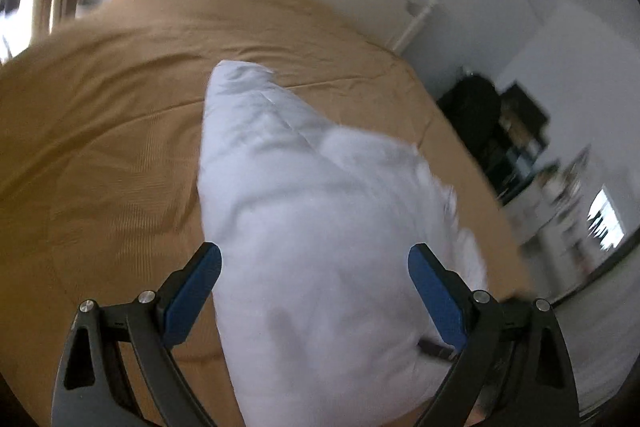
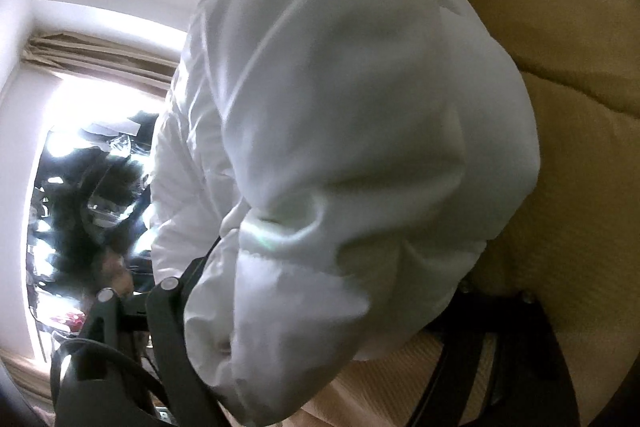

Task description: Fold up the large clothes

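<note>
A white puffy jacket [image 1: 312, 219] lies bunched lengthwise on the tan bedspread [image 1: 100, 131]. My left gripper [image 1: 314, 255] hovers over its near end. The blue pads [image 1: 196, 291] stand wide apart, open, with the jacket below and between them and nothing pinched. In the right wrist view the same jacket [image 2: 340, 99] fills most of the picture and bulges over my right gripper [image 2: 332, 259]. Its dark left finger [image 2: 192, 275] shows beside the fabric and the right one sits in shadow. The arms are spread wide, and the fingertips are hidden under the cloth.
The bed's right edge [image 1: 460, 155] drops off toward dark shelving [image 1: 496, 123] and a cluttered white unit. A bright window [image 2: 96, 99] with a tan curtain [image 2: 88, 55] and dark clutter [image 2: 80, 211] is on the left of the right wrist view. More tan bedspread [image 2: 568, 67] lies beyond the jacket.
</note>
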### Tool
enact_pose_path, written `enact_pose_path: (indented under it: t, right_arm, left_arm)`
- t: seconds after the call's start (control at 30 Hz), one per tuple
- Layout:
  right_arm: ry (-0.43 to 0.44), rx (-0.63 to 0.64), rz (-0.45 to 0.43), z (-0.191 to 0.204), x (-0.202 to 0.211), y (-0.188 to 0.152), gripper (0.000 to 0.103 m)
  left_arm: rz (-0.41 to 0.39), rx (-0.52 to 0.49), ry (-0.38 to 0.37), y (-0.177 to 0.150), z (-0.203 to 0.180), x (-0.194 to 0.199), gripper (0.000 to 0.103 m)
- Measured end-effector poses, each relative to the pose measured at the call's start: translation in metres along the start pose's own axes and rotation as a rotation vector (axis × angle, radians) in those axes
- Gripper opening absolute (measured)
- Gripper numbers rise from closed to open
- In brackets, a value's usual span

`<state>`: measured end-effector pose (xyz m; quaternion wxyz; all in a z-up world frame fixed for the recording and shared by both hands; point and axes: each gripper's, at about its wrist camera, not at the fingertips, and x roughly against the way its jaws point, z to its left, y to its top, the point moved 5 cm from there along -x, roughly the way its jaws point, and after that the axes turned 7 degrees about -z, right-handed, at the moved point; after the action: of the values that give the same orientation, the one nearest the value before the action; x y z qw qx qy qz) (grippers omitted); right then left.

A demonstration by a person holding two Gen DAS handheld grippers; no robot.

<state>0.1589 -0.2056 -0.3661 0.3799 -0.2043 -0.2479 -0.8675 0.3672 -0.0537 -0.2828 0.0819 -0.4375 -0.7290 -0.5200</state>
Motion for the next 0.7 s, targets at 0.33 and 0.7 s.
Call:
enact_pose_path:
  t: [0.33, 0.7]
  right_arm:
    - [-0.15, 0.149, -0.007, 0.032, 0.005, 0.0, 0.081]
    - [-0.325, 0.643, -0.266, 0.16, 0.073, 0.03, 0.051]
  left_arm:
    - [0.088, -0.222, 0.126, -0.062, -0.005, -0.012, 0.101]
    - [0.116, -0.255, 0.142, -0.065, -0.015, -0.003, 0.102]
